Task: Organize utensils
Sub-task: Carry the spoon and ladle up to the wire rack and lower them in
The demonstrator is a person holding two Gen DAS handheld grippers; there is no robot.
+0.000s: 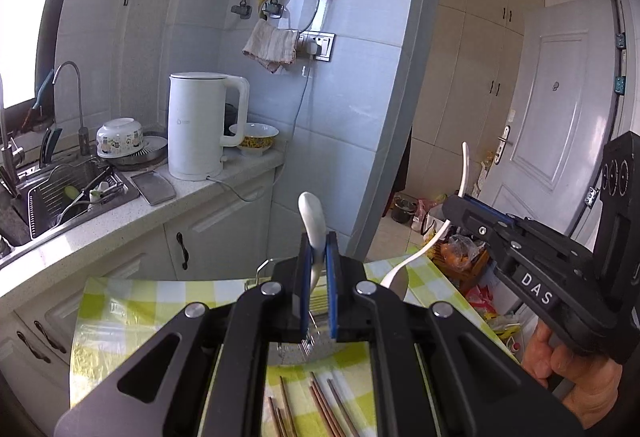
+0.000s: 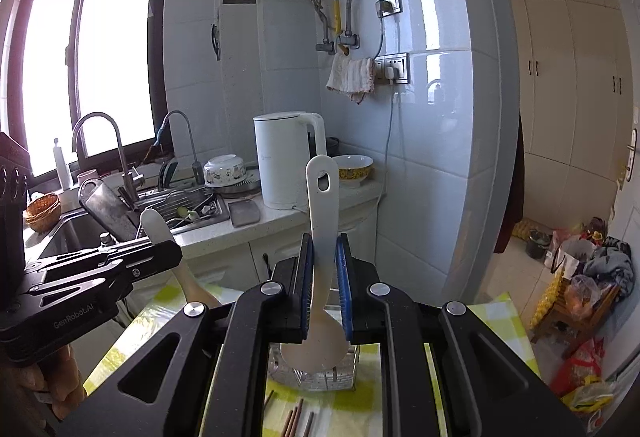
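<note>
We've got the left gripper clamped tight on a spoon, its pale handle poking up between the blue pads and the bowl end hanging below the jaws, and over on our right the right gripper is squeezing a white rice paddle by the handle, the hang-hole end standing up, the broad speckled blade dropping down under the fingers; both tools are held up in the air above the table with its yellow-green checked cloth, and right beneath them sits a wire utensil rack, while a scatter of reddish-brown chopsticks lies loose on the cloth nearer to us; beyond the table we see the counter with a white electric kettle, a yellow-patterned bowl just beside it, an upturned bowl by the sink, and a cloth draped on the tiled wall
</note>
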